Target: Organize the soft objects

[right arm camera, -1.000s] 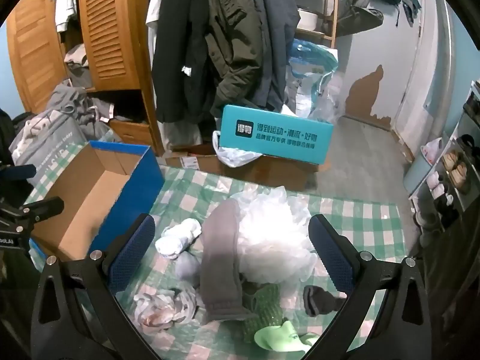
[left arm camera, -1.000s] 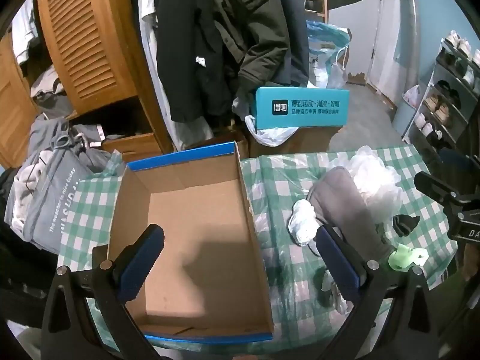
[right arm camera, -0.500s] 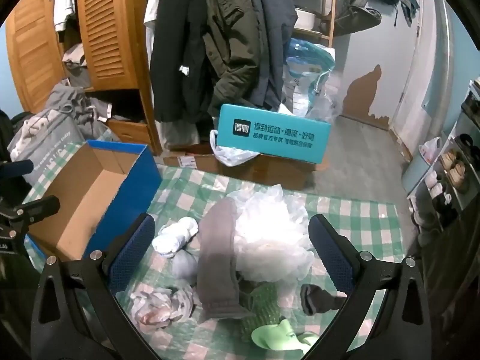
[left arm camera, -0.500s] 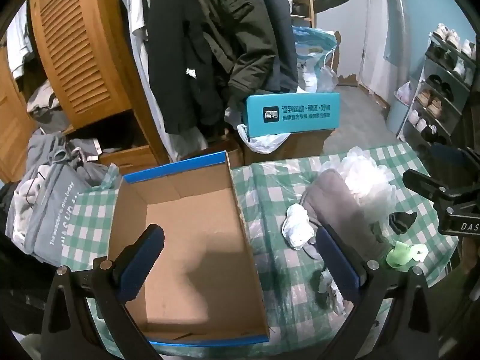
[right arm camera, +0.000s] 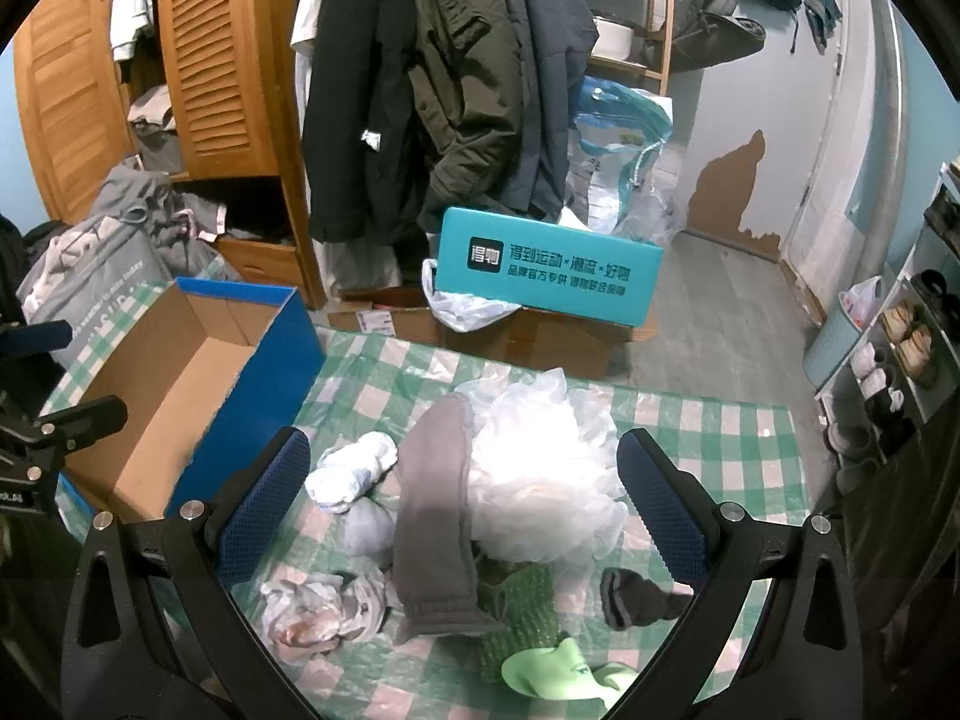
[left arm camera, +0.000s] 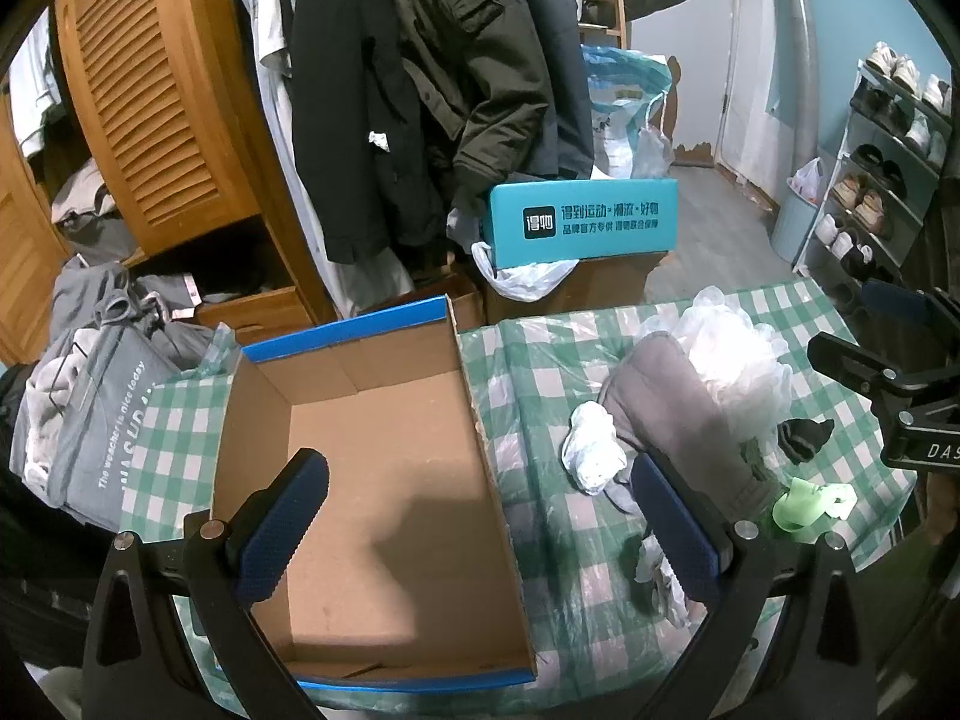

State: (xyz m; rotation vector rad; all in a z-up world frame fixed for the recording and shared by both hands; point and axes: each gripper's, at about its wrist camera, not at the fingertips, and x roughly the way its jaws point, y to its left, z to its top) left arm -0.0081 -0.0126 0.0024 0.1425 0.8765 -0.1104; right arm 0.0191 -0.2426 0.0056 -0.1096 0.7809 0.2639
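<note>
An empty cardboard box with blue outer walls (left arm camera: 384, 468) (right arm camera: 180, 384) sits on the left of the green checked table. To its right lies a heap of soft things: a grey cloth (right arm camera: 435, 516) (left arm camera: 678, 420), a white mesh puff (right arm camera: 540, 468) (left arm camera: 738, 360), a white balled sock (right arm camera: 354, 471) (left arm camera: 591, 453), a crumpled rag (right arm camera: 318, 606), a dark sock (right arm camera: 636, 597) (left arm camera: 804, 438), a green knitted piece (right arm camera: 522, 606) and a pale green toy (right arm camera: 552, 669) (left arm camera: 810, 504). My left gripper (left arm camera: 480, 516) hangs open over the box. My right gripper (right arm camera: 462, 489) is open above the heap.
Behind the table stand a teal box (right arm camera: 546, 270) on cartons, hanging coats (right arm camera: 444, 78), a wooden louvred wardrobe (left arm camera: 150, 102) and a grey clothes bag (left arm camera: 102, 414). A shoe rack (left arm camera: 888, 150) lines the right wall. The table's far edge drops to the floor.
Both views have drawn back and risen slightly, so the box and heap sit a little lower in frame. Both grippers stay open and nothing on the table has moved.
</note>
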